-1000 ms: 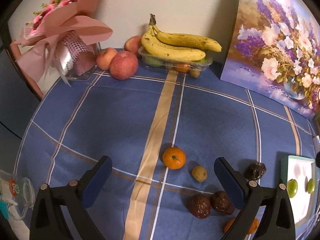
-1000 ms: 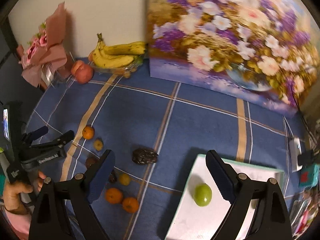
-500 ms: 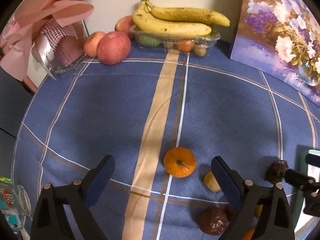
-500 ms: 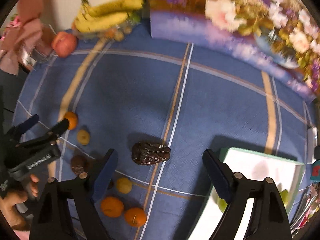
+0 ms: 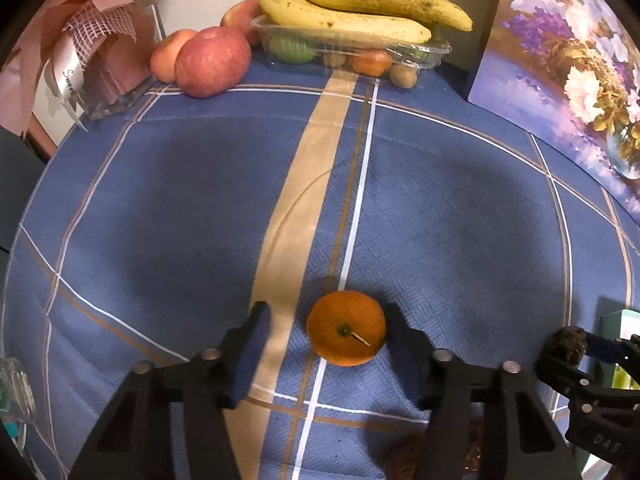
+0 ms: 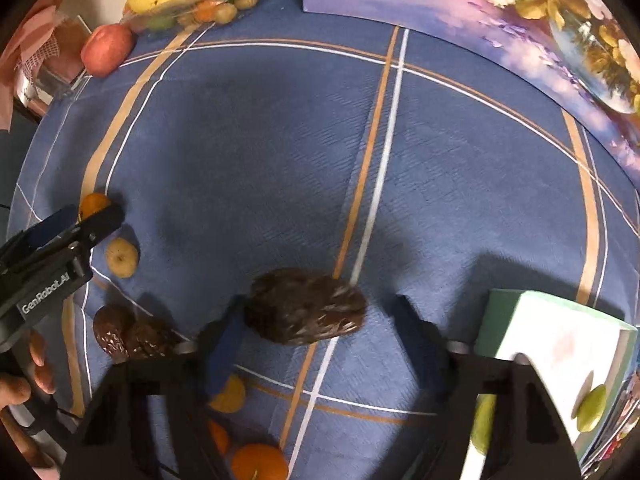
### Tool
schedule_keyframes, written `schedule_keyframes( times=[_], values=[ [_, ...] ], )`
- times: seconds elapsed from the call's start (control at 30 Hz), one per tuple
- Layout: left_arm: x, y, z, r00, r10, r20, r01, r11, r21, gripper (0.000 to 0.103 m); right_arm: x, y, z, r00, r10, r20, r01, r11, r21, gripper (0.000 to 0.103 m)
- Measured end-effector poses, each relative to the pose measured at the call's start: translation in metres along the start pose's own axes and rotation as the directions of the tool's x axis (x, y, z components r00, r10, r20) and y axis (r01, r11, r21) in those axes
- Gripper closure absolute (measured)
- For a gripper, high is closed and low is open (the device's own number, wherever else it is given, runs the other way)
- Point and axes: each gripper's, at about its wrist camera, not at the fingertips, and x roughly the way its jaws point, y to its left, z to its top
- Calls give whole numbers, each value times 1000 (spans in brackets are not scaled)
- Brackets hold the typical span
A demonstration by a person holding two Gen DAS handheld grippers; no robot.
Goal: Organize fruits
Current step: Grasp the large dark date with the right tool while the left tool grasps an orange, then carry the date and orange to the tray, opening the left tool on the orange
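Between the closing jaws of the left gripper (image 5: 326,334) sits a tangerine (image 5: 346,333) on the blue checked tablecloth (image 5: 200,208), right pad against its side, left pad still clear. The right gripper (image 6: 320,332), jaws also closing, straddles a dark wrinkled fruit (image 6: 306,306); its left pad touches, the right stands off. Beside it, at the cloth's right edge, a white tray (image 6: 560,344) holds green fruits (image 6: 591,407). At the far edge lie bananas (image 5: 360,12), a clear fruit box (image 5: 400,53) and apples (image 5: 212,62).
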Motion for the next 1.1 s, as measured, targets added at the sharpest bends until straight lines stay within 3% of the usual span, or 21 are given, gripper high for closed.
schedule_keyframes(
  times=[0.07,0.33,0.47,0.77,1.1],
  values=[
    [-3,0,0,1000,-19,6,20,1000,-5,65,1,1,0,1000,-3,0,3,1000,-5,42],
    [-9,-4,0,999,-47,5,47,999,1,66,-6,1,-7,1000,-16,8,16,1000,-5,44],
    [-23,-5,0,997,-54,48,55,998,-15,66,-14,3,-13,1000,-23,20,23,1000,9,44],
    [-72,-11,-21,992,-76,98,77,997,3,66,-60,-1,-55,997,-30,71,25,998,61,44],
    [-124,-28,-40,990,-44,134,38,998,45,66,-93,-50,-103,992,-18,126,-2,988,157,44]
  ],
)
